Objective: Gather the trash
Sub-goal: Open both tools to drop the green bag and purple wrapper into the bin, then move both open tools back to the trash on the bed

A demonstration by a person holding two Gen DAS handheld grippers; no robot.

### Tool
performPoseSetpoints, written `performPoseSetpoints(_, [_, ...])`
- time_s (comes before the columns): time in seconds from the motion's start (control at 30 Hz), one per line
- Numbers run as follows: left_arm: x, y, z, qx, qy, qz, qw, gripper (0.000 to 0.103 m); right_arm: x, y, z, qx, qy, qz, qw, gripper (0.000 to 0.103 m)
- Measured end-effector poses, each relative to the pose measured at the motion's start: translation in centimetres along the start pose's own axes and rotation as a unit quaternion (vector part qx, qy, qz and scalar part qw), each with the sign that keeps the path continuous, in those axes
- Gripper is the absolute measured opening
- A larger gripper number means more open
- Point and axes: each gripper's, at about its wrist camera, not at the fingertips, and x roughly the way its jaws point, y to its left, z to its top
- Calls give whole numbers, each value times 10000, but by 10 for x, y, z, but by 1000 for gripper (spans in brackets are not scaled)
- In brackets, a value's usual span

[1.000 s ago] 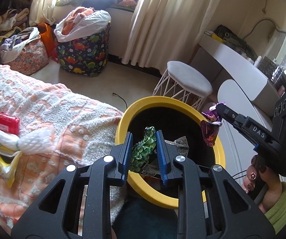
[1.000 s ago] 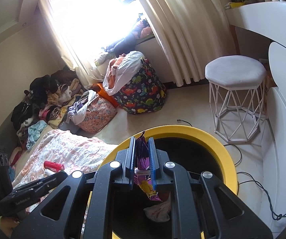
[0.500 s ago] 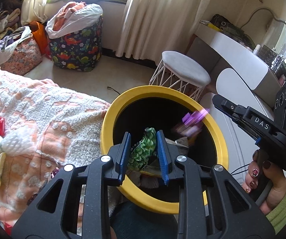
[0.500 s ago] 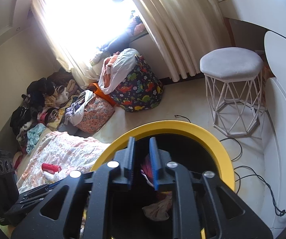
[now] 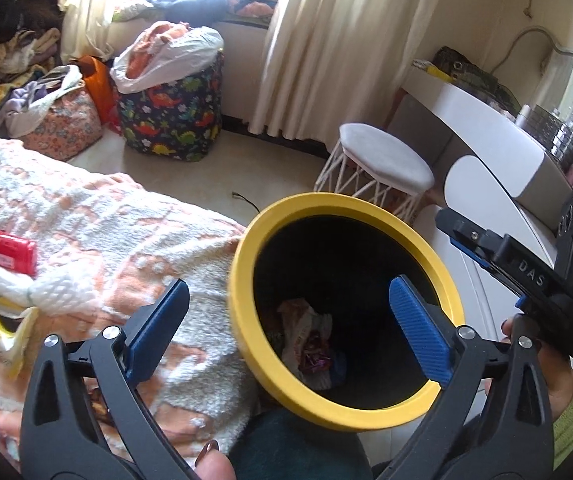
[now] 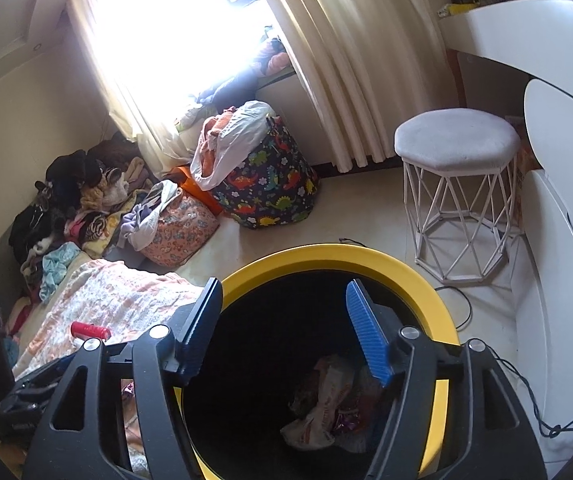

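A black bin with a yellow rim (image 5: 350, 204) (image 6: 366, 256) stands beside the bed. Crumpled wrappers (image 5: 310, 344) (image 6: 334, 404), one of them purple, lie at its bottom. My left gripper (image 5: 286, 320) is open and empty, its jaws straddling the near left rim. My right gripper (image 6: 286, 328) is open and empty above the bin mouth; it also shows in the left wrist view (image 5: 482, 248) at the right. On the peach blanket (image 5: 126, 232) lie a red packet (image 5: 2, 248) (image 6: 90, 330), white foam netting (image 5: 38, 288) and a yellow wrapper (image 5: 6, 328).
A white wire-legged stool (image 5: 382, 168) (image 6: 458, 184) stands past the bin. A white dressing table (image 5: 498, 136) is at the right. A dinosaur-print hamper (image 5: 170, 112) (image 6: 262, 184) and piles of clothes (image 6: 82, 204) sit by the curtained window. A cable (image 6: 526, 384) runs along the floor.
Both grippers opened. The purple wrapper left the right gripper and the green wrapper left the left gripper; both dropped into the bin. The left gripper shifted left over the rim.
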Motion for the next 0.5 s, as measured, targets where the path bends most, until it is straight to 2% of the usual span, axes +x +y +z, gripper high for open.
performPoseSetpoints(0.5, [-45,22,3,-97,-712,481,9963,92,-11,40,-6,-506,-191,250,9982,76])
